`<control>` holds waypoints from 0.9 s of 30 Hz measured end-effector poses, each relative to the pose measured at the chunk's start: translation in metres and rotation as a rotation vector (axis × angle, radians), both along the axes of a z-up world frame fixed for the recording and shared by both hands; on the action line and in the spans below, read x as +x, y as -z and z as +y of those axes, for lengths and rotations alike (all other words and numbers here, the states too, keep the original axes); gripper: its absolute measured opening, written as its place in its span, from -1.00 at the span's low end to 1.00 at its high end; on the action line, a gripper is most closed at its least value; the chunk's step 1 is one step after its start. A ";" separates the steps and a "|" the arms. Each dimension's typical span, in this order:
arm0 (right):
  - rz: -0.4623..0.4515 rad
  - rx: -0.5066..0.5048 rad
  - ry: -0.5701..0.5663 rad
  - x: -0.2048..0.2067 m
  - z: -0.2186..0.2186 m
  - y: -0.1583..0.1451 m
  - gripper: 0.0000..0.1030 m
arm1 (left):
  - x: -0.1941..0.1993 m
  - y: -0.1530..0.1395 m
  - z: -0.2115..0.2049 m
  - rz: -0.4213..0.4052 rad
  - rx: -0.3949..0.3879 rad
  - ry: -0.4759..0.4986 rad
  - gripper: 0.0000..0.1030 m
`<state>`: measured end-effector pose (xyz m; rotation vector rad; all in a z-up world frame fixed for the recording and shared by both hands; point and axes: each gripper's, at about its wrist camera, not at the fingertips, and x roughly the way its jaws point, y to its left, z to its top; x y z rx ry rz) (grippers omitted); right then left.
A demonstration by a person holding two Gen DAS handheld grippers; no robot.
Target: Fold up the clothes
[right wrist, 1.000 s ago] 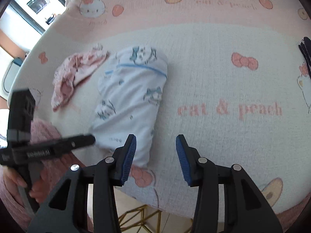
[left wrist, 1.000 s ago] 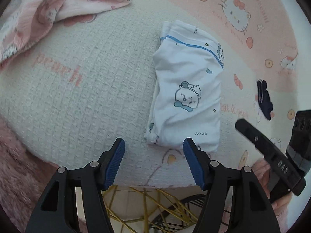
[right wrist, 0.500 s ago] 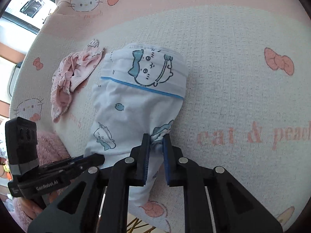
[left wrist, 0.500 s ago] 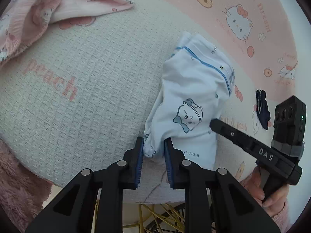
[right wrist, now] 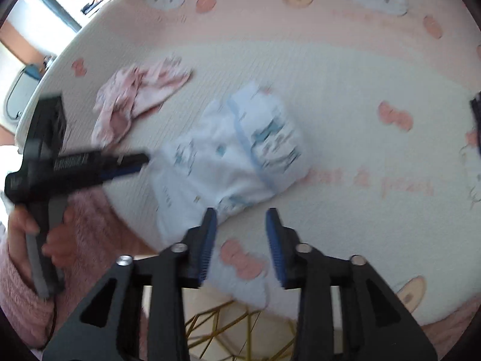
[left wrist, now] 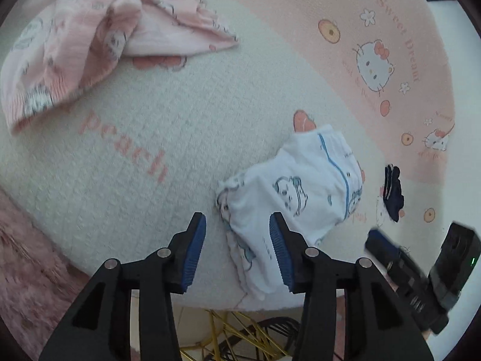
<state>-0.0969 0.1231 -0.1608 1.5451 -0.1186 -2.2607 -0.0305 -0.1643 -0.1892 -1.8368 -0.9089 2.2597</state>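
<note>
A white garment (left wrist: 300,192) with blue piping and cartoon prints lies in a short, bunched fold near the table's front edge. My left gripper (left wrist: 237,240) hovers open just before its near end, touching nothing. In the right wrist view the same white garment (right wrist: 237,156) lies ahead of my right gripper (right wrist: 240,234), whose jaws stand open and empty at the garment's near right corner. The left gripper (right wrist: 141,162) shows at the garment's left side. The right gripper (left wrist: 381,240) appears blurred to the garment's right.
A crumpled pink garment (left wrist: 75,39) lies at the far left of the cat-print tablecloth (left wrist: 135,180). A small dark item (left wrist: 393,192) sits to the right. A hand (right wrist: 27,225) in a pink fuzzy sleeve holds the left tool. Gold wire legs (left wrist: 234,337) show below the edge.
Half a second ago both grippers were shut on the white garment's near end. Both have since opened and drawn back, and the garment now lies shorter and bunched.
</note>
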 end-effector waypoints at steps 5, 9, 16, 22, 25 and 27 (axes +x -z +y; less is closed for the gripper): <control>-0.010 0.041 -0.083 -0.043 -0.011 0.024 0.30 | 0.010 0.014 0.021 -0.027 -0.041 0.029 -0.11; -0.079 0.025 -0.126 -0.069 -0.018 0.055 0.00 | 0.004 0.013 0.026 -0.001 -0.055 0.070 -0.49; -0.049 -0.015 -0.005 -0.039 0.004 0.028 -0.44 | -0.041 -0.003 0.026 0.041 -0.181 0.135 -0.57; 0.033 0.024 0.055 -0.005 0.016 -0.006 -0.09 | -0.038 -0.024 0.029 0.161 -0.218 0.181 -0.54; 0.085 0.047 0.065 0.010 0.018 -0.024 -0.07 | -0.029 -0.024 0.057 0.195 -0.171 0.296 -0.54; 0.165 0.086 -0.047 0.011 -0.006 -0.032 -0.07 | -0.037 -0.014 0.086 0.167 -0.193 0.367 -0.54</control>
